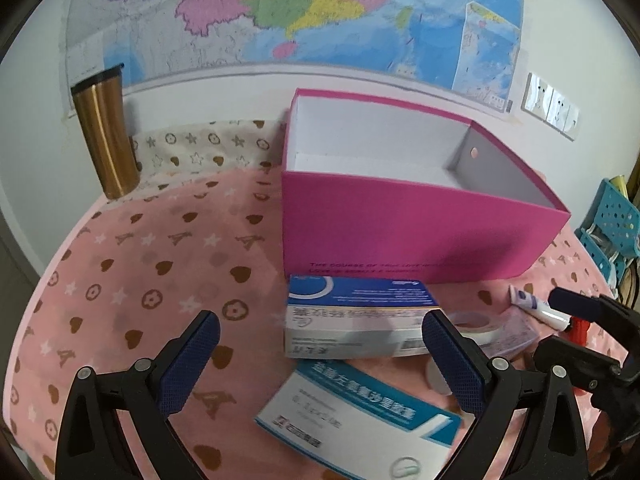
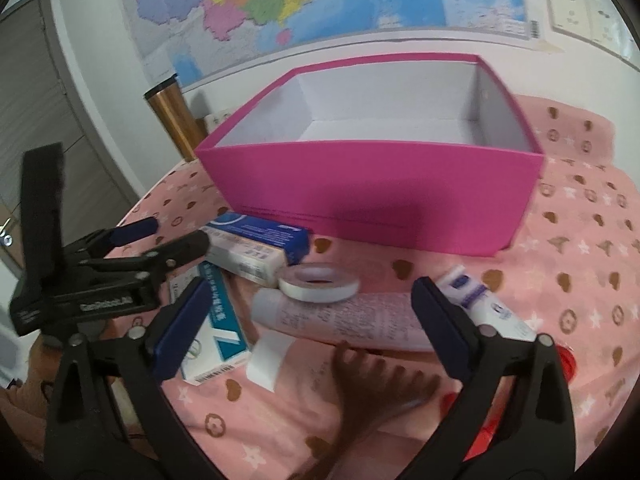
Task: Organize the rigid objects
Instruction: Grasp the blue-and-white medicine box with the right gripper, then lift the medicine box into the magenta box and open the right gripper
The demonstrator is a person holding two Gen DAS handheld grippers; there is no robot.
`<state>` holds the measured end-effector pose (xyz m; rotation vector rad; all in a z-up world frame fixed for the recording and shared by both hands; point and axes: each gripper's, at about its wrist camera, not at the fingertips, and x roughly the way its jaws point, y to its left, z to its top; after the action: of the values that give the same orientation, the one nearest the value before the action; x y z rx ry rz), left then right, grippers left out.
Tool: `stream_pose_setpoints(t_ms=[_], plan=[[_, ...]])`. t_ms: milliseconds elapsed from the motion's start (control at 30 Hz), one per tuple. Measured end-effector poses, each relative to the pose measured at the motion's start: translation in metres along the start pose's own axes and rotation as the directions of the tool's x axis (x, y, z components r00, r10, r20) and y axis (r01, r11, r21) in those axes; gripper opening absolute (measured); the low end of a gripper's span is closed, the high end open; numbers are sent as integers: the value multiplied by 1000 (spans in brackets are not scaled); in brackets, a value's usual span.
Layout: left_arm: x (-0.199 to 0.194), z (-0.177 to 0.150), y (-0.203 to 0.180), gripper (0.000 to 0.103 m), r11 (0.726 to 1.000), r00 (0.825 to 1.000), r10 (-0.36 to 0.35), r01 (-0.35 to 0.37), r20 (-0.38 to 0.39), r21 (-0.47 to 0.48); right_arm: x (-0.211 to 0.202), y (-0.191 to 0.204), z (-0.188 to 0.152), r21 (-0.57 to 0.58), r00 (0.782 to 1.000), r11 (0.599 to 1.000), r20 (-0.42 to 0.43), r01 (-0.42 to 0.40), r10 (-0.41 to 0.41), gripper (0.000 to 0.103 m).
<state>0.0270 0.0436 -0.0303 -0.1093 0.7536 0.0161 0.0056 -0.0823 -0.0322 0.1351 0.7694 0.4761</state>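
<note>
Medicine cartons (image 1: 356, 316) lay on the pink cloth (image 1: 140, 248), just before the empty magenta box (image 1: 400, 232). Left gripper (image 1: 320, 364) wide open, empty, straddling them; right gripper (image 2: 312, 328) likewise gaping over the lotion bottle (image 2: 352, 316). Best closed squarely across a carton's short sides.

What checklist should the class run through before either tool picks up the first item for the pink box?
1. Pink box open and empty: ok.
2. Left tool open, holding nothing: ok.
3. Right tool open, holding nothing: ok.
4. Blue medicine box lies between the left tool's fingers: ok.
5. Tape roll clear of other items: not ok, it rests on the pink tube.
6. The tools clear of each other: cannot tell; the left one sits close beside the right in the right wrist view.
</note>
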Motion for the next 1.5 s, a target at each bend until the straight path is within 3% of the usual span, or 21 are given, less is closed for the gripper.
stream_pose_setpoints(t_ms=[100, 233, 367, 567, 733, 1067, 1500], plan=[[7, 1, 6, 91, 1000, 1000, -20, 20, -20, -2, 12, 5, 5, -12, 999, 1000, -27, -25, 25, 96], [14, 2, 16, 83, 997, 996, -78, 77, -50, -20, 29, 10, 14, -21, 995, 997, -68, -72, 70, 84], [18, 4, 20, 78, 991, 988, -133, 132, -73, -25, 49, 12, 24, -8, 987, 994, -119, -112, 110, 81], [27, 6, 18, 72, 978, 971, -210, 210, -113, -16, 78, 6, 28, 50, 966, 986, -198, -160, 166, 61], [35, 6, 21, 65, 966, 955, -260, 257, -143, -39, 89, 3, 26, 84, 953, 979, -230, -185, 199, 54], [25, 7, 15, 65, 968, 959, -252, 251, -129, -20, 85, 5, 27, 59, 961, 983, -209, -174, 183, 52], [-21, 11, 1, 65, 962, 962, -272, 273, -37, 23, 35, 17, 35, -25, 979, 985, -122, -170, 166, 53]])
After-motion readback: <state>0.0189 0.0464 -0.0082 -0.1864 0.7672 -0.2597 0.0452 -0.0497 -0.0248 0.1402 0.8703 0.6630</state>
